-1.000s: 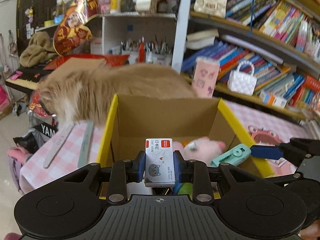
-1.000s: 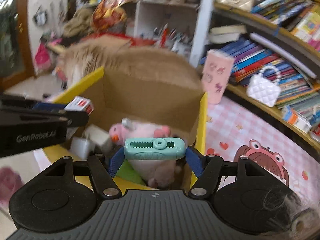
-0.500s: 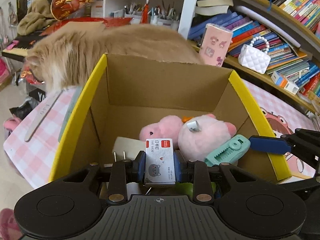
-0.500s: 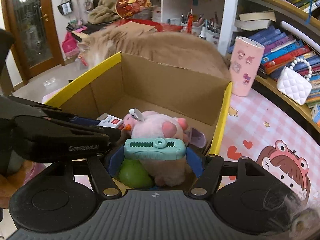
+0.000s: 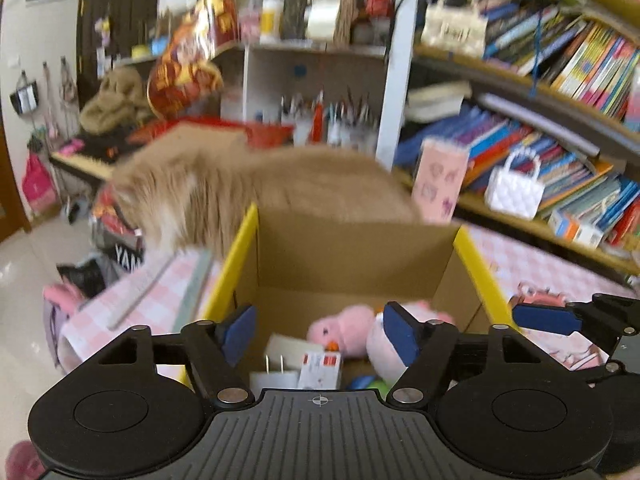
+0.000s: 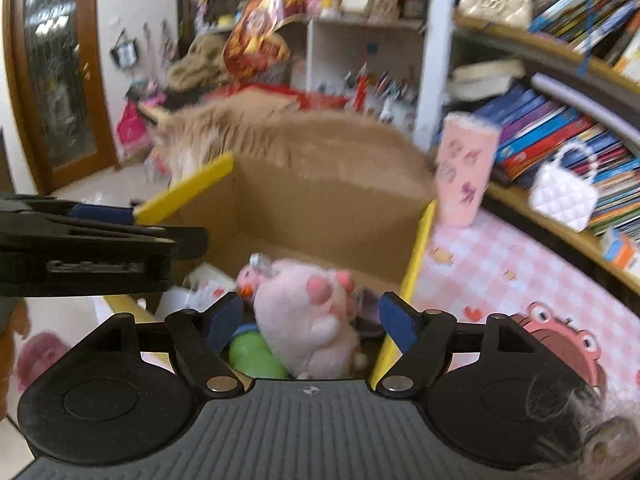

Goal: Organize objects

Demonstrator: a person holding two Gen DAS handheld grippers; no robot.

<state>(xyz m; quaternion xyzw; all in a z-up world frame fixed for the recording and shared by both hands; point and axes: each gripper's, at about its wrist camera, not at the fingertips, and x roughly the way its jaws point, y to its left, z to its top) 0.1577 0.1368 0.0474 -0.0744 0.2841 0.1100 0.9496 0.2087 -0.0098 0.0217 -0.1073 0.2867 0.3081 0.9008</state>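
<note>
Left wrist view: your left gripper (image 5: 318, 330) has just opened wide w/ nothing between the pads. The small white-and-red box (image 5: 322, 368) it held 1 s ago now lies in the cardboard box (image 5: 352, 256), near side, beside the pink plush (image 5: 360, 330). A cat (image 5: 224, 188) stands just past the far wall; yellow flaps left and right.

Right wrist view: your right gripper (image 6: 310, 318) has also just opened, empty; the teal piece is out of sight, prob. dropped inside. Both drops look done. Lift straight up; right flap (image 6: 416, 268) is close.

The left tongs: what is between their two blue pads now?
Nothing is held between the left tongs; in the left wrist view, the small white box lies below them inside the cardboard box.
</note>
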